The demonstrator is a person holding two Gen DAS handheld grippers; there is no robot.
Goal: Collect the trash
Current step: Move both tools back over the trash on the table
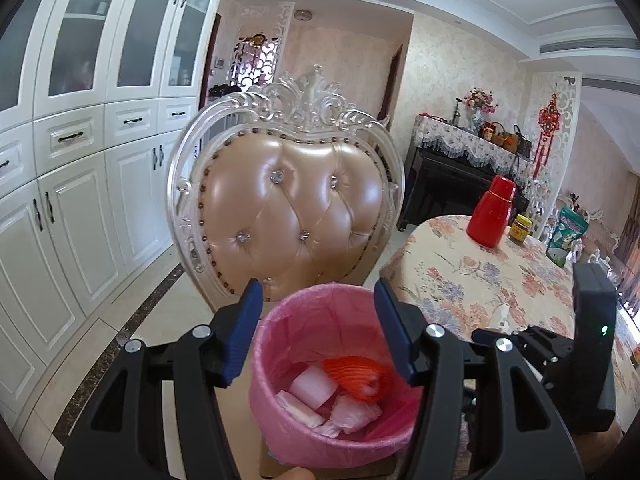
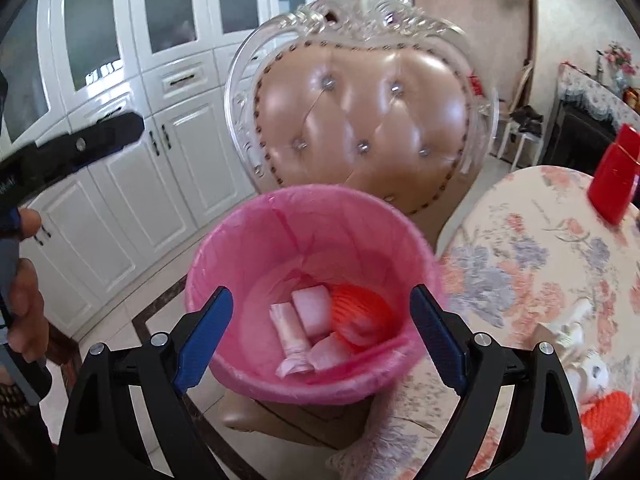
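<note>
Round bin lined with a pink plastic bag (image 2: 312, 280), centre frame, both hand-held grippers apart.
Inside: one orange mesh wad (image 2: 360, 314), four pale crumpled wrappers (image 2: 310, 312); left hand-held gripper (image 1: 318, 332), right hand-held gripper (image 2: 322, 336) empty.

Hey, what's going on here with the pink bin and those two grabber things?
A person is clearing trash with a handheld gripper in each hand. Both the left gripper and the right gripper hover open and empty over the round bin lined with a pink plastic bag, which stands on a chair seat. White crumpled wrappers and an orange net already lie inside. Another orange net waits on the floral tablecloth.
</note>
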